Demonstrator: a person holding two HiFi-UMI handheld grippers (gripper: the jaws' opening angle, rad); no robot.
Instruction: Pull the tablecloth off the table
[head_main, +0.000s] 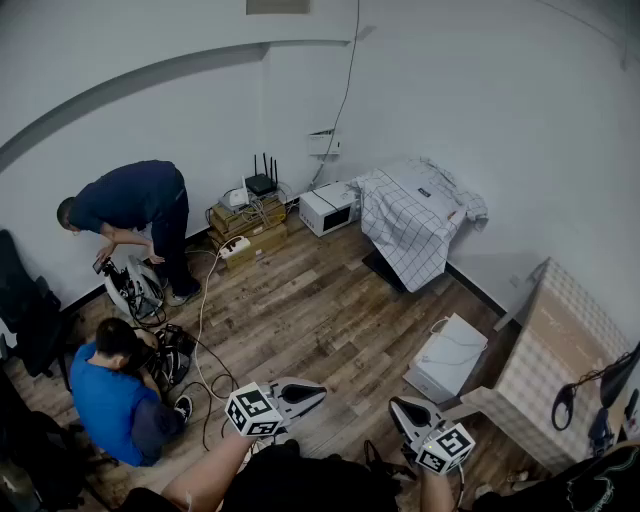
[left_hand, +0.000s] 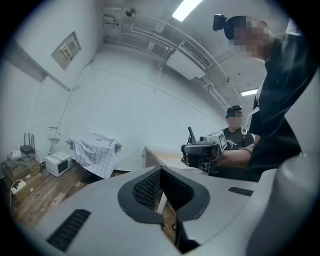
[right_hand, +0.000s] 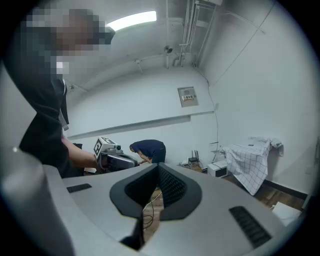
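The white checked tablecloth (head_main: 412, 218) hangs over a small table against the far wall, across the wooden floor from me. It also shows as the tablecloth (left_hand: 94, 151) in the left gripper view and the tablecloth (right_hand: 251, 160) in the right gripper view. My left gripper (head_main: 318, 391) and right gripper (head_main: 396, 404) hover low at the bottom of the head view, far from the cloth. Both are shut with nothing between the jaws: left gripper (left_hand: 161, 173), right gripper (right_hand: 158, 168). Each gripper view catches the other gripper held in a hand.
A white microwave (head_main: 328, 208) and cardboard boxes (head_main: 247, 228) with a router stand by the far wall. A white box (head_main: 450, 356) and a large cardboard-coloured table (head_main: 562, 352) sit at right. One person (head_main: 135, 205) bends over at left, another (head_main: 108, 395) crouches; cables (head_main: 204, 330) trail over the floor.
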